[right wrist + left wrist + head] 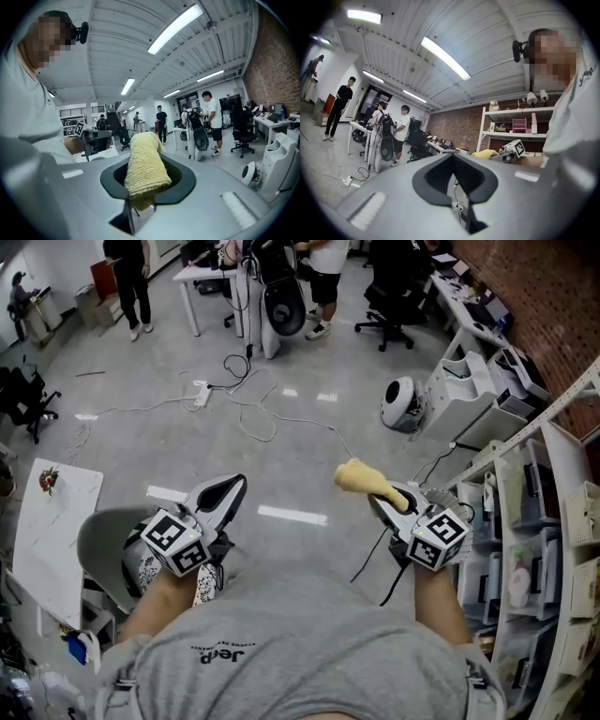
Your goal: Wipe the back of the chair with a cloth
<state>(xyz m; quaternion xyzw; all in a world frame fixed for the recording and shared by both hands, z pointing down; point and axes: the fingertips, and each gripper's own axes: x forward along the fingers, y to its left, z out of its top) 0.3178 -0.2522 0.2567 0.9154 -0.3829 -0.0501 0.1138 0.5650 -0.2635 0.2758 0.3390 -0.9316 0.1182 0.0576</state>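
**Cloth gripped, wiping not yet begun**

Your right gripper has its fingers clamped on the yellow cloth, held in mid-air right of centre. Your left gripper has its fingers pressed together on nothing. The cloth touches no chair, so I judge that all the wiping lies ahead. Only the head view shows what looks like the grey chair, at lower left beside your left gripper. Only the right gripper view shows the cloth folded into a roll and pinched near its lower end.
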